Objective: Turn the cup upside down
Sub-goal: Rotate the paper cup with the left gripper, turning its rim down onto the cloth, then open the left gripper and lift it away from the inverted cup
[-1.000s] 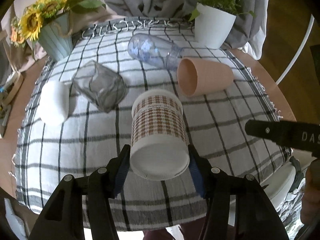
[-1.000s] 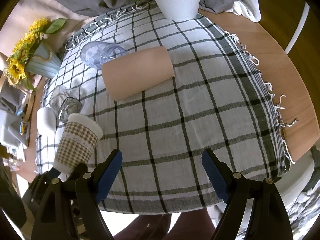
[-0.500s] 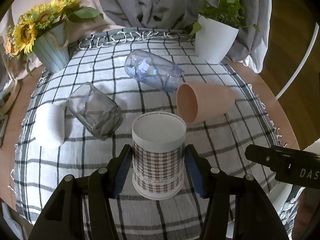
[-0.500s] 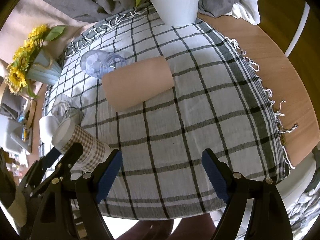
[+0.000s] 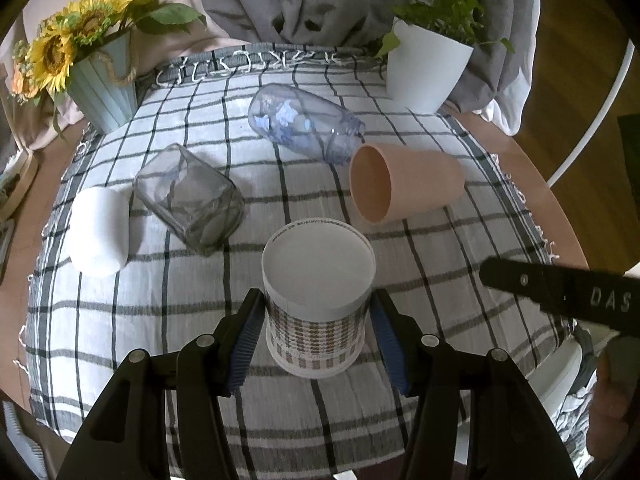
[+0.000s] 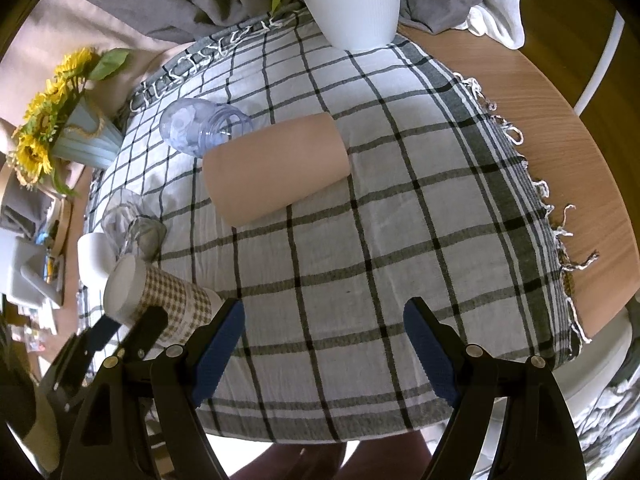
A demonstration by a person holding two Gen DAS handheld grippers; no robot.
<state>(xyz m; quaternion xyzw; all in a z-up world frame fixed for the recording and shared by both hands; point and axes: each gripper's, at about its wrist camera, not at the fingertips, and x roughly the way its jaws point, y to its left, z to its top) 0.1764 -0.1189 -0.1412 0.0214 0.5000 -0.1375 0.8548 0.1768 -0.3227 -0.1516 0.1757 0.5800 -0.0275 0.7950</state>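
A round wooden table [image 6: 576,152] fills both views, most of it covered by a white cloth [image 6: 400,240] with dark checked lines and a fringed edge. Behind it hangs rumpled grey fabric [image 5: 320,0], and a strip of brown wooden floor [image 5: 580,60] shows at the right. At the far edge of the table stand a white plant pot [image 5: 426,68] with green leaves and a pale blue pot of sunflowers [image 5: 102,92]. Lying on their sides on the cloth are a peach cup [image 5: 404,182], a clear bluish bottle [image 5: 300,122] touching its rim, and a square glass jar [image 5: 188,198]; a small white cup [image 5: 98,232] sits just beside the jar. The checked paper cup [image 5: 316,300] stands upside down on the cloth near the front edge, its white base facing up. The left hand-held gripper [image 5: 316,338] has a blue pad on each side of the paper cup, pinching its wall or very close to it. The right hand-held gripper [image 6: 320,344] hangs over bare cloth with its jaws spread wide, holding nothing.
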